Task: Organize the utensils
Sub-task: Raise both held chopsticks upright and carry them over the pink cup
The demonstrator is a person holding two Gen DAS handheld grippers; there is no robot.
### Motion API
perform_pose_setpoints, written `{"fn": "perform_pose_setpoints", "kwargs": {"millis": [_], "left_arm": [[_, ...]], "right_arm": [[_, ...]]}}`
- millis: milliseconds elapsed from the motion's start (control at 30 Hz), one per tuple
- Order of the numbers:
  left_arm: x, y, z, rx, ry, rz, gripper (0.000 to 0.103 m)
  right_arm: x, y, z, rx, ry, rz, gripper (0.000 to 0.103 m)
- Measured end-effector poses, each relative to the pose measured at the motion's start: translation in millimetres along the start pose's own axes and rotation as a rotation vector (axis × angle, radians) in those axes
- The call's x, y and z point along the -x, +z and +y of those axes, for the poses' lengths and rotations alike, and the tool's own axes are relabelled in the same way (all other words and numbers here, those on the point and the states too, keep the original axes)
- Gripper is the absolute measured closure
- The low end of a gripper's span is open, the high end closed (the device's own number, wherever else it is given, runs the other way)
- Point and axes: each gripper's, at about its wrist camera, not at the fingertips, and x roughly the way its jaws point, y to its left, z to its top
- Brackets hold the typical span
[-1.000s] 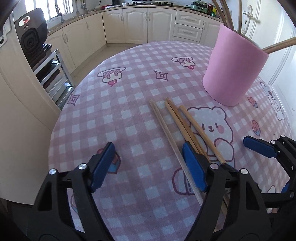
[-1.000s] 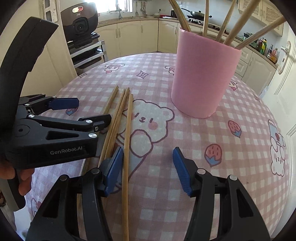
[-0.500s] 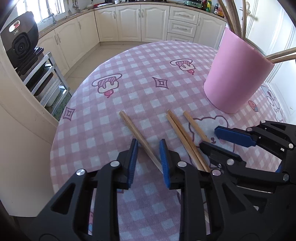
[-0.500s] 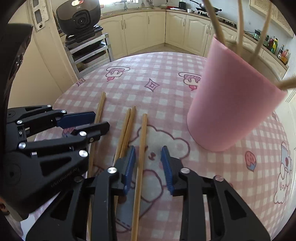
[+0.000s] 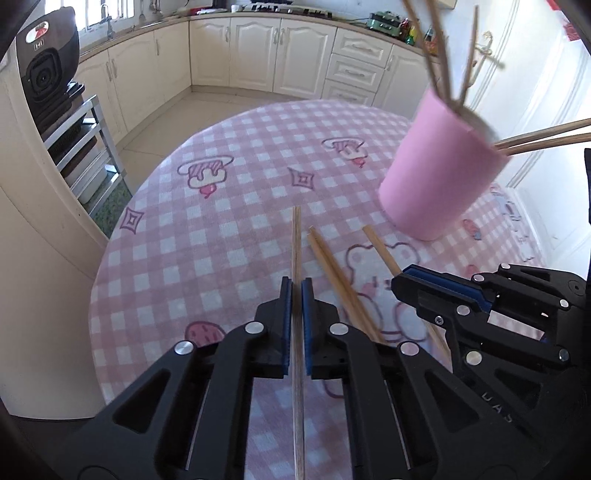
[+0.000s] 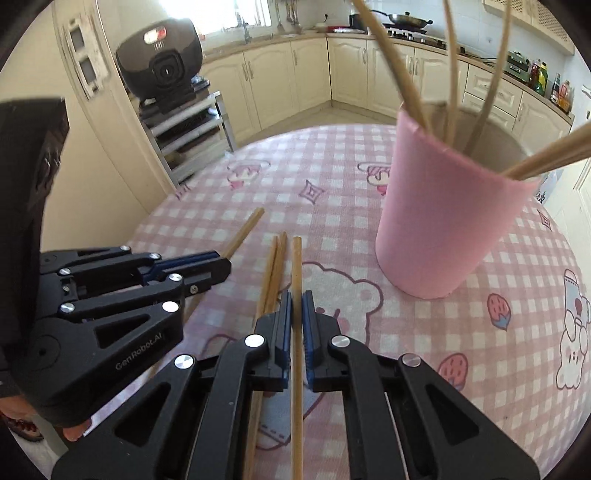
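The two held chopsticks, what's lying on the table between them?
A touching pair of loose chopsticks lies between the left tool's chopstick and the right tool's chopstick, clearest in the right wrist view.

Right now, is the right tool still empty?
No: in the right wrist view the right tool is shut on a chopstick, which runs straight between its blue pads.

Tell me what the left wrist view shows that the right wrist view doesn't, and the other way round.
Only the left wrist view: the left gripper shut on its own chopstick, seen head-on.
Only the right wrist view: the right gripper shut on another chopstick; inside the pink cup; a pan on the stove.
Both: the cup, the loose pair of chopsticks and the checked tablecloth.
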Motion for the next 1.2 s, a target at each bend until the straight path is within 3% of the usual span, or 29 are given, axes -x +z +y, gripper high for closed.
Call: {"fn": "perform_pose_setpoints", "kwargs": {"millis": [433,733,867,1200], "left_arm": [[119.3,9.3,-29.4,-0.055,-0.13,-0.238,0.098],[160.1,7.0,-42.9,-0.084,-0.174,-0.322,0.098],[168.3,4.5,-45.3,-0.084,-0.183,-0.34,0.098],[178.1,8.9,-50.8,-0.087,-0.183,-0.374,0.098]], "right_arm": [[105.0,8.5,1.4,-0.054,0.122,-0.25,0.098],[144.7,0.9,6.1,-0.056,0.19,-0.344,0.098],[149.7,-0.5,5.5,-0.054,0.189,-0.364,0.098],[175.6,-5.3,-1.3,-0.036,0.091,-0.43,0.098]]}}
